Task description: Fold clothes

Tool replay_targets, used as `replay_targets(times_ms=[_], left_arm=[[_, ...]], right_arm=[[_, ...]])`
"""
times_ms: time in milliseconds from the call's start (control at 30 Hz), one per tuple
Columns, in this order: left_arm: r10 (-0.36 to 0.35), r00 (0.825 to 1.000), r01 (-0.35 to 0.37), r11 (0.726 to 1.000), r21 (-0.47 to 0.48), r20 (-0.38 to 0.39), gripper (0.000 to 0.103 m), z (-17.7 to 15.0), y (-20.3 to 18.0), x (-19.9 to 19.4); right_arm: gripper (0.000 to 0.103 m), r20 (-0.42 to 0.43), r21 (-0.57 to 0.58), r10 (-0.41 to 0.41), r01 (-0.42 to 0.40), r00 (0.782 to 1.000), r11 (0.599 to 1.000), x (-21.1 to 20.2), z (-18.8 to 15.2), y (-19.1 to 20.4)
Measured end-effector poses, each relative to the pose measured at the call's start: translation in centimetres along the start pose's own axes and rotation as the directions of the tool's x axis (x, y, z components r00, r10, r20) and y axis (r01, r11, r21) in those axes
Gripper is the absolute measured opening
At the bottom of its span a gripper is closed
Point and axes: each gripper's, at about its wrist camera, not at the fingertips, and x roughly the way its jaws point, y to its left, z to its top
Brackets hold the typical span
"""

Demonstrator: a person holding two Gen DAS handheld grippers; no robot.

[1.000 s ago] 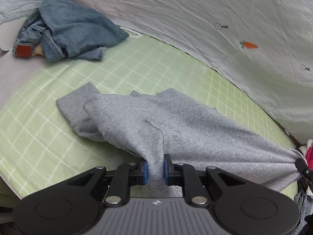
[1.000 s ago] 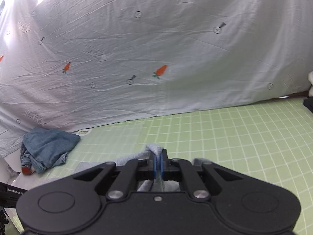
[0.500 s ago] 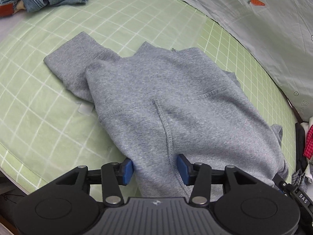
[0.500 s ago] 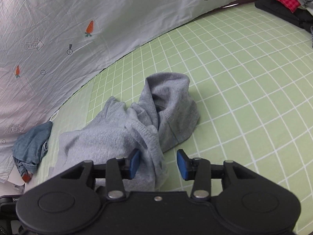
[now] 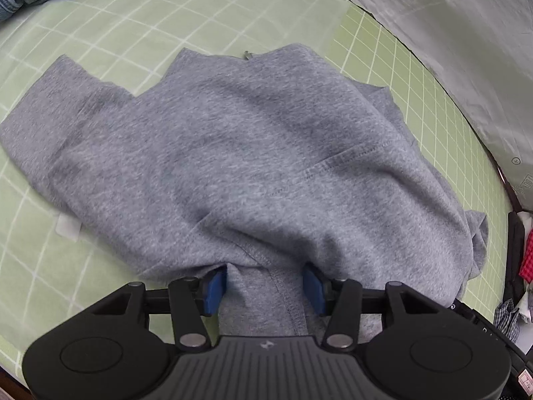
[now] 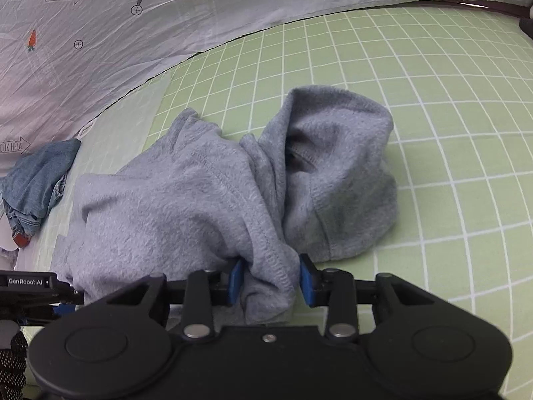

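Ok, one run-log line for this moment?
task: fold clothes | hoodie: on mat | left gripper: open, cloth between | right gripper: closing, cloth between

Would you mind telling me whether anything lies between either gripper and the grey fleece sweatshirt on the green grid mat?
Nothing visible does. Folds of the grey fleece sweatshirt already sit between the blue pads of the left gripper and of the right gripper, whose jaws are closing.
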Motion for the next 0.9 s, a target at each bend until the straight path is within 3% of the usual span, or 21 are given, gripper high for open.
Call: replay_targets(times_ms=[133, 500, 667, 900], left_arm=[[0.021, 1.0, -0.021, 1.0, 0.003, -0.012, 0.051, 3.6, -2.6, 1.4], [0.047, 0.993, -0.057, 0.995, 0.087, 0.106, 0.051, 14.3, -11.1, 5.2], [0.05, 0.99, -0.062, 0.994, 0.089, 0.128, 0.051, 14.9, -11.6, 4.4], [0.045, 0.98, -0.057, 0.997, 0.056, 0.196, 0.052, 12.4, -9.3, -0.3]], right_arm=[[0.036, 0.023, -0.045, -0.004, 0.005, 1.0, 0.999, 1.9, 4.0, 0.7], [0.034, 0.14, -0.114, -0.094, 0.11, 0.986, 0.987, 7.7, 17.2, 0.3], [0.034, 0.166, -0.117, -0.107, 0.128, 0.98, 0.985, 6.9, 18.7, 0.1], [0.035, 0.214, -0.112, -0.1, 0.126, 0.972, 0.986, 3.9, 18.5, 0.3]])
